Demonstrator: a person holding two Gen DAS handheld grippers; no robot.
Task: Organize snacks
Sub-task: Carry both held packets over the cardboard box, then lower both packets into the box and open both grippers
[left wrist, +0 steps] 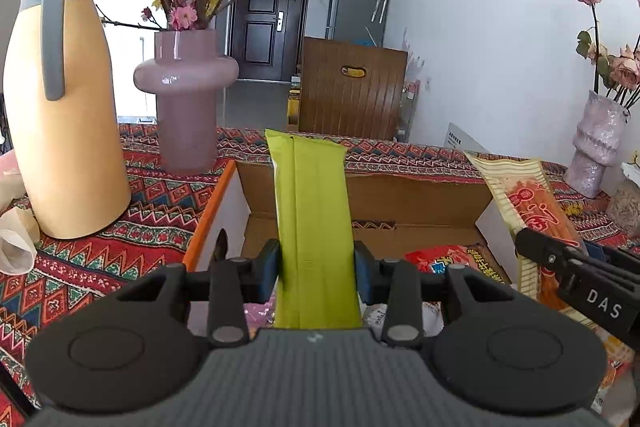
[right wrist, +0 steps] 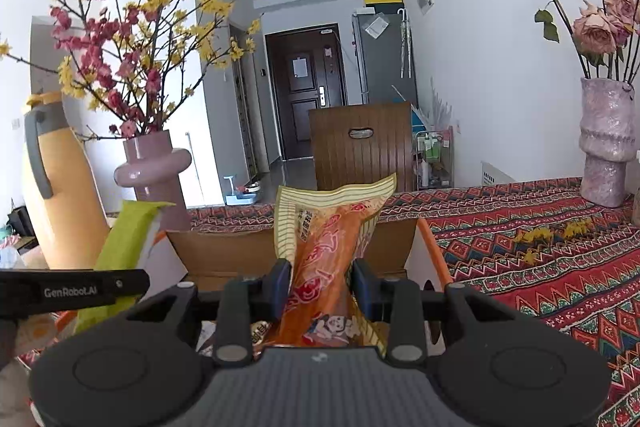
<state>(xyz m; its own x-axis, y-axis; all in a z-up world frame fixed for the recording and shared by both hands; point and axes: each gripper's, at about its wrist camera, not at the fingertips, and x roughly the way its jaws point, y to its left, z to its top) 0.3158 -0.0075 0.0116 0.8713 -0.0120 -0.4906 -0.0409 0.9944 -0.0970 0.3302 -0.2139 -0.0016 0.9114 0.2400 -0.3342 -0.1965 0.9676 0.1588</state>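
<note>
Left tool [left wrist: 316, 269] clamping green packet [left wrist: 312, 211], right tool [right wrist: 322, 291] clamping orange packet [right wrist: 320, 259]

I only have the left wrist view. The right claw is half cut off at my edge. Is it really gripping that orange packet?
Observer: Yes, the right claw is shut on the orange packet, pads on both sides.
Operator: Anything on the table to its right?
Observer: Yellow petals lie scattered on the cloth.
Operator: And behind the chair?
Observer: A small cart with bottles by the wall.
</note>
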